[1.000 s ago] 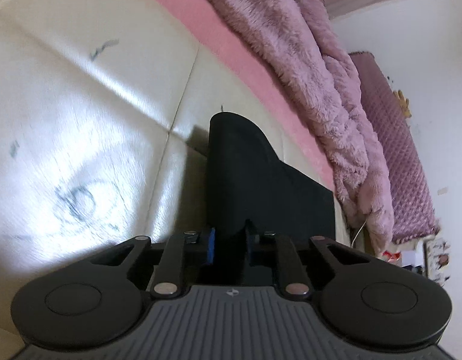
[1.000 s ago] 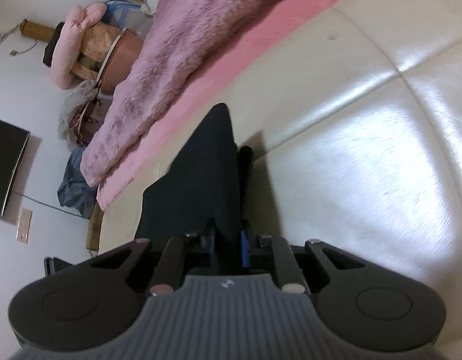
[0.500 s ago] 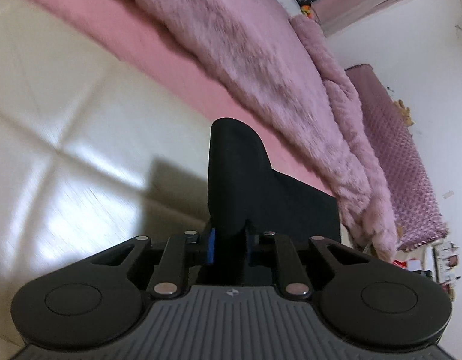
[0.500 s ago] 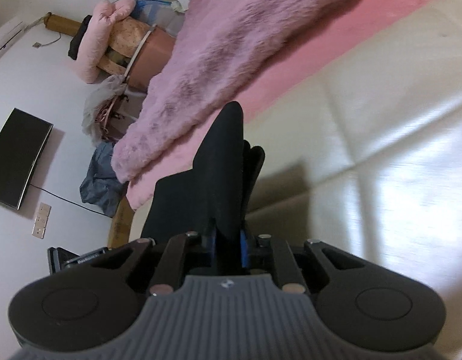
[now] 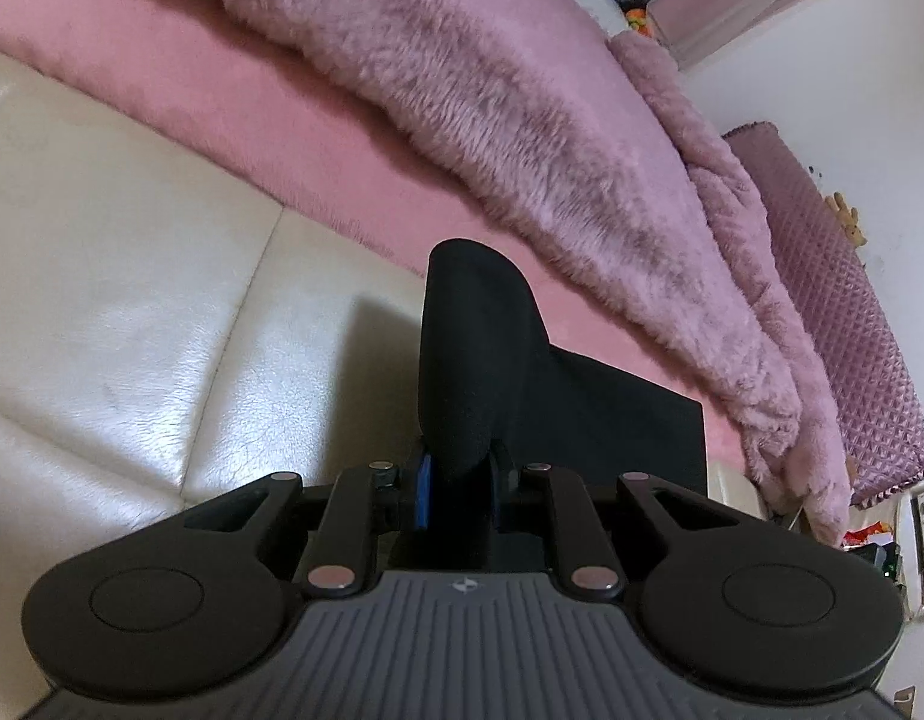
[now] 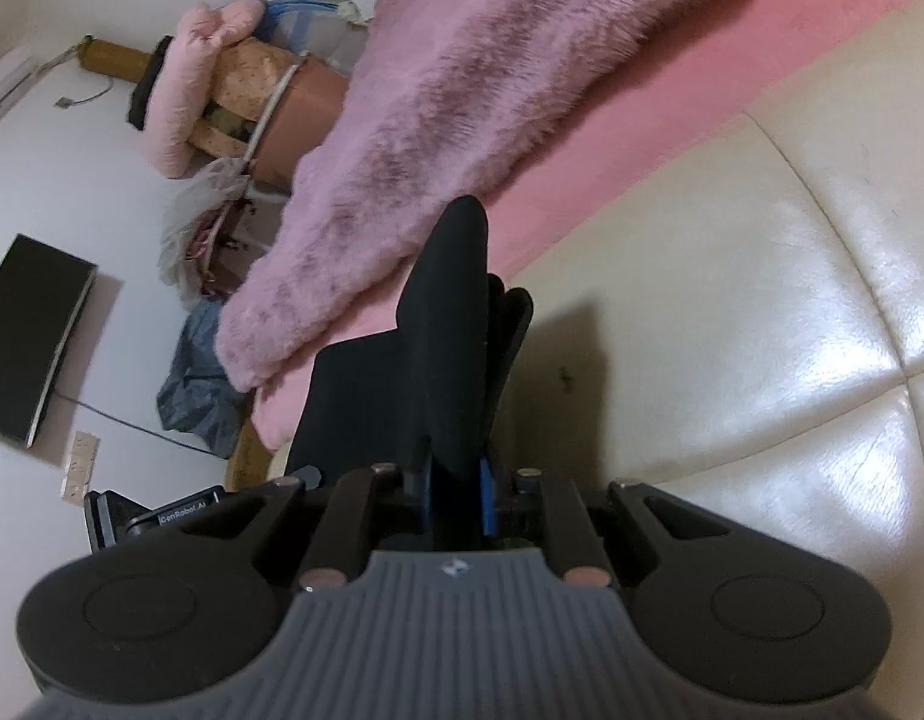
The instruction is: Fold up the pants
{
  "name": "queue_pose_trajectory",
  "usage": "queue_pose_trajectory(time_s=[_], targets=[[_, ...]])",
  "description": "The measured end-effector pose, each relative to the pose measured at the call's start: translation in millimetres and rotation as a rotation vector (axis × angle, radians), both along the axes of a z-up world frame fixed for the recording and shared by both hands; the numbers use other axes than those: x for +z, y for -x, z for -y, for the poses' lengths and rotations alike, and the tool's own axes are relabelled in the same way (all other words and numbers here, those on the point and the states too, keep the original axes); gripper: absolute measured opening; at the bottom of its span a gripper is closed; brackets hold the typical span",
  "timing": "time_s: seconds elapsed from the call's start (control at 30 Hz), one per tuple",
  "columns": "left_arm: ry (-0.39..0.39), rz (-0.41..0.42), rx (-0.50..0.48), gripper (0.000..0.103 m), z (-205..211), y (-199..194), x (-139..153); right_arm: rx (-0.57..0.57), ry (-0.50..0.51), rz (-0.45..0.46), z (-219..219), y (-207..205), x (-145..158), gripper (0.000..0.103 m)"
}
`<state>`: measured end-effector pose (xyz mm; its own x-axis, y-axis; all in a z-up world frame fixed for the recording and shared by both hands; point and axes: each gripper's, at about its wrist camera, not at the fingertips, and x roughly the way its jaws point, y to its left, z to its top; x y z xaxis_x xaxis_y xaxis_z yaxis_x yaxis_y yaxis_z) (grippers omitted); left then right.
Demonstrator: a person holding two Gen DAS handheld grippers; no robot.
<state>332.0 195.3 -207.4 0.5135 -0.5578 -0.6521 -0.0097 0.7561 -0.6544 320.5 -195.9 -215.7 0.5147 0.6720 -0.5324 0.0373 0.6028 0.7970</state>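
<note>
Pants (image 5: 480, 354): clamped between both hand-held grippers, hanging over the cushion.
Cushion (image 5: 132, 312): beneath the pants.
Blanket (image 5: 462, 90): behind the pants, on the sheet (image 5: 192, 96).
Monitor (image 6: 30, 336): far left, on the wall.

Support surface: cream cushioned surface with bedding at its far edge.

The cream padded surface (image 5: 132, 312) is glossy and divided into panels by stitched seams (visible in both wrist views, (image 6: 792, 300)). A smooth pink sheet (image 5: 234, 114) lies directly on it as a band along the far edge. A fluffy mauve blanket (image 5: 492, 120) rests on top of the sheet and hangs past the end of the surface. The black pants (image 5: 612, 414) have one flat portion lying where the cream panels meet the pink sheet, just beside the blanket's hanging end; the remaining fabric rises off the surface.
</note>
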Motion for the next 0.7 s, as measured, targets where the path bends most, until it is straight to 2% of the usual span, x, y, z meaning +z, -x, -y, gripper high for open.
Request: queue_pose_trajectory(time_s=[0.13,0.2,0.3,0.33,0.5,0.57,0.6,0.67,0.7], targets=[[0.033,-0.009,0.021,0.019,-6.3,-7.6,-20.1,-0.016,0.028,-0.034,11.3,-5.6,-18.1,0.01],[0.017,-0.022,0.021,0.02,-7.2,-10.3,-28.1,-0.021,0.047,-0.048,13.6,-8.4,-25.4,0.01],[0.019,-0.026,0.024,0.026,-10.0,-11.2,-35.9,-0.023,0.065,-0.064,14.1,-11.5,-35.6,0.011],[0.016,-0.026,0.026,0.031,-11.2,-11.0,-37.4,-0.026,0.069,-0.069,13.7,-12.1,-38.0,0.011],[0.032,-0.031,0.058,0.034,-15.4,-7.5,-38.8,-0.018,0.099,-0.068,12.2,-12.8,-40.9,0.011],[-0.016,-0.028,0.084,0.039,-13.0,-4.6,-30.1,-0.013,0.13,-0.064,8.7,-12.7,-35.6,0.016],[-0.055,-0.023,0.097,0.045,-11.9,-2.3,-24.6,-0.008,0.15,-0.058,6.7,-12.6,-31.7,0.017],[-0.134,-0.012,0.121,0.049,-10.2,4.0,-11.5,-0.007,0.215,-0.034,3.0,-10.7,-20.4,0.032],[-0.164,0.003,0.13,0.049,-9.5,8.1,-4.4,-0.008,0.258,-0.018,1.5,-9.4,-13.8,0.035]])
